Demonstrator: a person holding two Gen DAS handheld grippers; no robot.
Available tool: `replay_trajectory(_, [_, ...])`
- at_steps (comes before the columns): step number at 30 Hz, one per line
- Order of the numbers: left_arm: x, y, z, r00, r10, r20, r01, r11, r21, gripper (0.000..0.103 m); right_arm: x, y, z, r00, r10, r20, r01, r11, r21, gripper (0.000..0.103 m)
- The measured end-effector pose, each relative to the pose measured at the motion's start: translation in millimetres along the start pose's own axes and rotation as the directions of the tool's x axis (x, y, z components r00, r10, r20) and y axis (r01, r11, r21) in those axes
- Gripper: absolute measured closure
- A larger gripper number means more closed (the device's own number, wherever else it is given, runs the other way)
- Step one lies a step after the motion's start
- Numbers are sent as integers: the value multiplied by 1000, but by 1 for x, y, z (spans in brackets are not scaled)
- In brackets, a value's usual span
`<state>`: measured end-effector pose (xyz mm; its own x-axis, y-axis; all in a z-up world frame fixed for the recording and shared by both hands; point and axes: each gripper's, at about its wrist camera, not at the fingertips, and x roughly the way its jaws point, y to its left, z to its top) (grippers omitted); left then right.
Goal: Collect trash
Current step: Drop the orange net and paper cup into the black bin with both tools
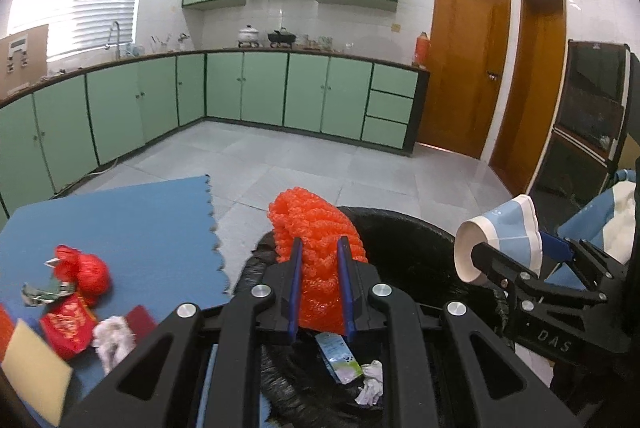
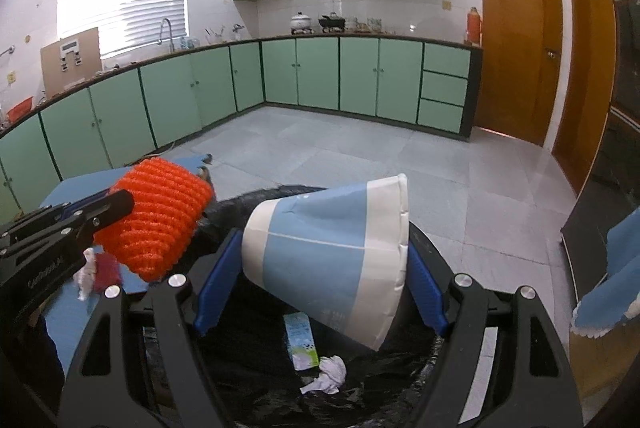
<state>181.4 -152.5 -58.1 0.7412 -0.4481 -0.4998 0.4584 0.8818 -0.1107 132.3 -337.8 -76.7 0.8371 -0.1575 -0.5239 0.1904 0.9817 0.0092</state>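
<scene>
My left gripper is shut on an orange foam net and holds it over the black-lined trash bin. The net also shows in the right wrist view. My right gripper is shut on a crushed blue-and-white paper cup, held over the same bin; the cup shows in the left wrist view. Inside the bin lie a small carton and a crumpled white tissue.
A blue foam mat at left carries more trash: red net ball, red packet, white tissue, yellow card. Green cabinets line the far walls. A dark cabinet stands at right.
</scene>
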Motion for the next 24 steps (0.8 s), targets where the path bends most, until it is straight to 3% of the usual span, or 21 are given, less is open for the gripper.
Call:
replay_trajectory(7, [22, -12, -4, 999, -23, -43, 24, 1000, 11, 85, 18, -17, -15, 999, -4, -48, 5, 999, 34, 27])
replay_trajectory(9, [25, -9, -3, 998, -29, -56, 30, 1000, 2, 82, 21, -19, -18, 998, -14, -58, 16, 999, 36, 21])
replay_trajectory(11, [27, -6, -3, 997, -33, -70, 33, 999, -9, 70, 22, -21, -18, 998, -27, -60, 29, 999, 34, 17])
replay_trajectory(14, [26, 0, -3, 997, -29, -70, 27, 999, -24, 62, 22, -19, -17, 998, -36, -59, 37, 999, 27, 13])
replay_trajectory(17, [19, 6, -1, 998, -1, -55, -1, 1000, -27, 45, 17, -18, -16, 998, -43, -49, 45, 998, 35, 9])
replay_trajectory(20, [6, 15, 2, 999, 34, -30, -35, 999, -30, 34, 13, -15, -12, 998, -42, -47, 44, 998, 46, 8])
replay_trajectory(24, [-14, 35, 3, 997, 82, -7, -82, 996, -43, 32, 5, -2, -7, 999, -19, -28, 20, 999, 44, 8])
